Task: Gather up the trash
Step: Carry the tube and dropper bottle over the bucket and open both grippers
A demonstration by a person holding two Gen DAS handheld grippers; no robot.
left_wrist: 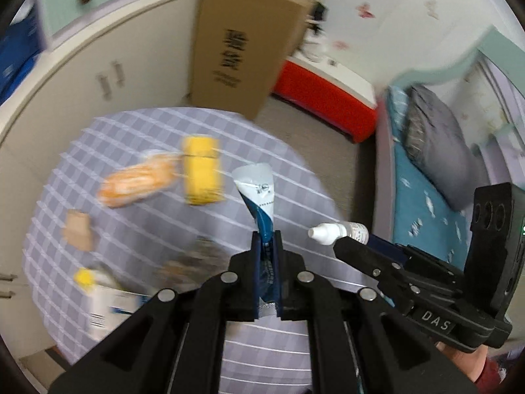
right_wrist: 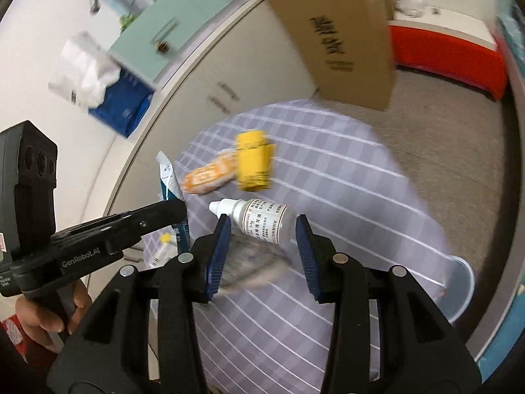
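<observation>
1. The left gripper (left_wrist: 266, 239) is clamped nearly flat on the lower end of a blue-and-white sachet (left_wrist: 257, 193), which stands up out of the jaws above the round table (left_wrist: 137, 124).
2. The right gripper (right_wrist: 262, 229) holds a small dropper bottle (right_wrist: 259, 218) crosswise between its blue pads (right_wrist: 219, 256), white cap pointing toward the left gripper (right_wrist: 170, 210). The pads bear on the bottle's two ends.
3. Handling, as I judge it: the sachet is light, thin and floppy, so a pinch low on the flat end holds it, though the free top may sway. The bottle is light, hard plastic, smooth and rounded; an end-to-end grip could let it pivot or slip, so a hold across the body would be surer.
4. On the table beyond the grippers lie a yellow box (left_wrist: 201, 172) and an orange snack wrapper (left_wrist: 137, 184) touching it, a brown card scrap (left_wrist: 78, 229) nearer the table's edge, and a white carton with a yellow cap (left_wrist: 105, 305) close under the left gripper.
5. A pale blue bin (right_wrist: 462, 285) sits at the table's near edge, beside the right gripper.
6. Past the table's far edge stand a cardboard box (left_wrist: 242, 42) and cupboards; open floor lies toward the red cabinet (left_wrist: 325, 98).
</observation>
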